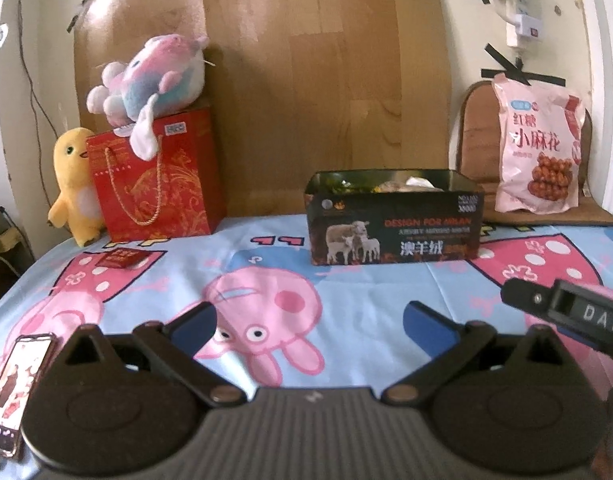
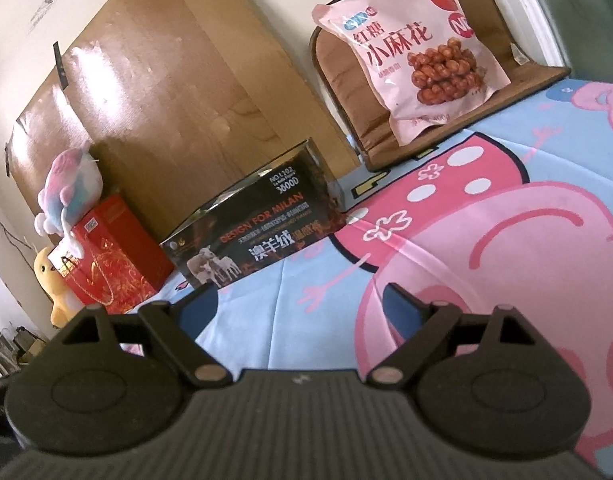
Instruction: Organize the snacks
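Observation:
A black open-topped box (image 1: 394, 226) printed with sheep stands at the back of the cartoon cloth, with wrapped snacks showing inside it. A pink snack bag (image 1: 538, 148) leans upright on a brown cushion at the far right. A small red packet (image 1: 122, 258) lies flat on the cloth at the left. My left gripper (image 1: 310, 318) hovers over the cloth, open and holding nothing, well short of the box. My right gripper (image 2: 302, 300) is tilted, open and bare. It faces the box (image 2: 250, 232), with the pink bag (image 2: 418, 52) further back at its right.
A red gift bag (image 1: 154, 176) stands at the back left with a pastel plush toy (image 1: 150, 76) on top and a yellow plush chick (image 1: 72, 184) beside it. A phone (image 1: 18, 392) lies at the near left edge. The right tool's black body (image 1: 566, 312) juts in low right. Cardboard backs the table.

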The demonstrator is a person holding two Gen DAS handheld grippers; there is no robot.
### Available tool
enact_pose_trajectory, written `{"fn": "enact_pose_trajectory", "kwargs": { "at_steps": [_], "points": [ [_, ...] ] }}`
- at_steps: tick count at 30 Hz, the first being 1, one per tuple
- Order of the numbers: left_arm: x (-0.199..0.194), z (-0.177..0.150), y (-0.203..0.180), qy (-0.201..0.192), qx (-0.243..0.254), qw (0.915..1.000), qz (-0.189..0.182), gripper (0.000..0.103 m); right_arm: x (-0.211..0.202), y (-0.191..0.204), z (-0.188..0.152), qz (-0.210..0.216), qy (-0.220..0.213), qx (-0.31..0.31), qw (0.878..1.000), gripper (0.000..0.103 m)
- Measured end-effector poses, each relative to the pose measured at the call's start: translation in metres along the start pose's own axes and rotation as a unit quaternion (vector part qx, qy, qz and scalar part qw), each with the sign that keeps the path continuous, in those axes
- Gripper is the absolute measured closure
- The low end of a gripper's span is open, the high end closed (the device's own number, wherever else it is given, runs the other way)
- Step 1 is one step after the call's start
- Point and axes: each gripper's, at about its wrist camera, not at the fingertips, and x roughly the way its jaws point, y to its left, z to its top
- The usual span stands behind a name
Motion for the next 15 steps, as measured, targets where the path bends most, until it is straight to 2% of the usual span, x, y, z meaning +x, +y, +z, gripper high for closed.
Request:
{"fn": "enact_pose_trajectory", "kwargs": {
  "at_steps": [6,15],
  "points": [
    [-0.0035,0.0012,-0.0007,-0.014,0.007,0.9994,0.03,0.0,-0.0002,-0.0001,0.0004,0.002,-0.001,-0.003,1.0,0.012],
    [-0.0009,0.0002,0.0014,-0.008,0.008,0.999,0.043,0.0,-0.0005,0.0,0.0004,0.002,-0.001,-0.002,1.0,0.012]
  ]
}}
